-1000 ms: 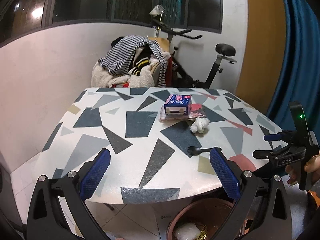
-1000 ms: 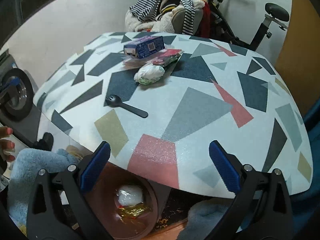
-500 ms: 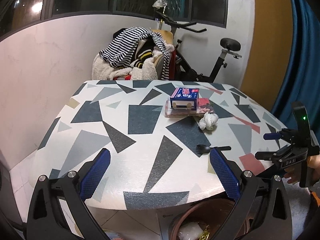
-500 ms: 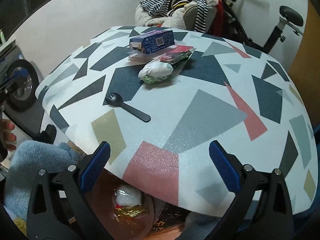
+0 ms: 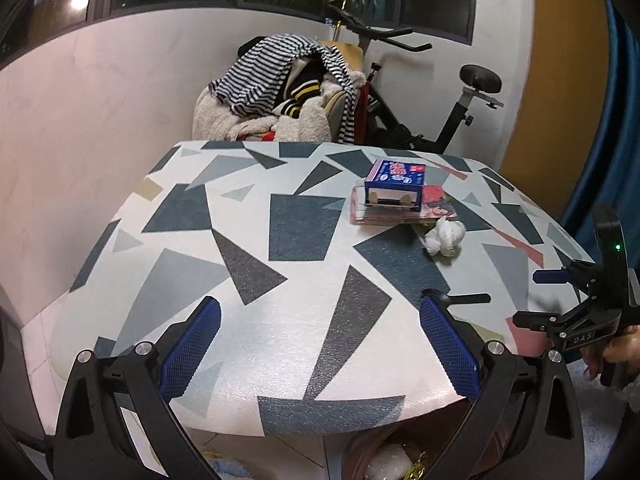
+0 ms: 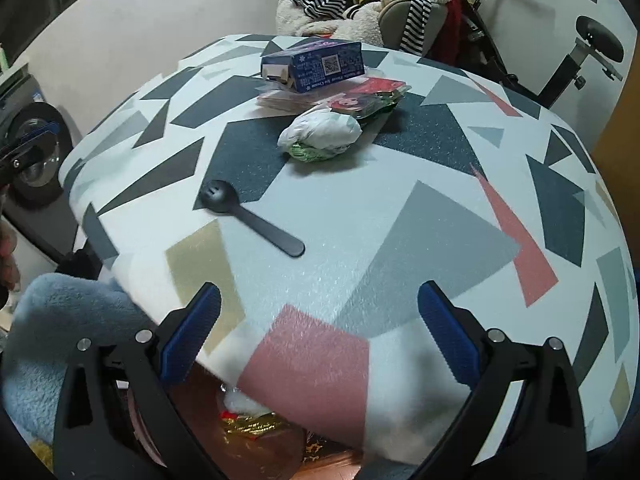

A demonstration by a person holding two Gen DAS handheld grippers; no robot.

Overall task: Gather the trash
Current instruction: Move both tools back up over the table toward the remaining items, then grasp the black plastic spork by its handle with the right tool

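A black plastic spork lies on the patterned table, near its front edge. Behind it sits a crumpled white wad, then a blue carton on flat red wrappers. My right gripper hovers open over the table's near edge, nothing between its fingers. In the left wrist view the spork is partly hidden behind the right blue pad; the wad and carton lie beyond. My left gripper is open and empty. The right gripper shows at the right, hand-held.
A brown bin with wrappers and a white wad inside stands under the table's front edge. A chair piled with clothes and an exercise bike stand behind the table. A blue fluffy cloth lies lower left.
Both grippers have risen and moved forward over the table, so the trash looks nearer and the bin has slid down out of view. Both stayed open.
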